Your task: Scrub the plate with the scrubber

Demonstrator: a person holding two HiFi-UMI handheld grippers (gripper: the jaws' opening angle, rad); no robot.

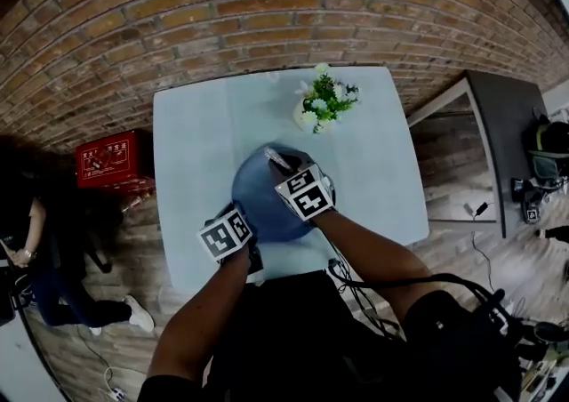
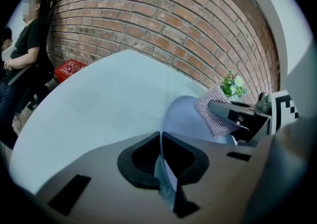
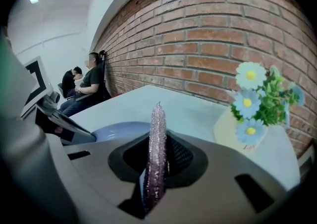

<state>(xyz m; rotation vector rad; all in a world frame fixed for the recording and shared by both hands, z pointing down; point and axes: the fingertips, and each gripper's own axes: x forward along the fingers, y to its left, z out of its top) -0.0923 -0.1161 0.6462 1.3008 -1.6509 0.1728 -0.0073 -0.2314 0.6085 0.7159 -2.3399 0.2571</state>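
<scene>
A blue plate point(image 1: 260, 205) lies on the pale table point(image 1: 196, 133), near its front edge. My left gripper point(image 1: 245, 237) is shut on the plate's near rim, and that thin blue edge point(image 2: 163, 171) runs between its jaws. My right gripper point(image 1: 286, 165) hovers over the plate's far half, shut on a glittery pink scrubber point(image 1: 276, 158). In the left gripper view the scrubber point(image 2: 213, 110) hangs just above the plate point(image 2: 184, 117). In the right gripper view the scrubber point(image 3: 155, 151) stands edge-on between the jaws, with the plate point(image 3: 118, 131) to the lower left.
A pot of flowers point(image 1: 324, 103) stands on the table just beyond the plate, close to the right gripper. A red box point(image 1: 114, 158) sits on the floor to the left, near a seated person point(image 1: 40, 253). A brick wall point(image 1: 267, 9) backs the table.
</scene>
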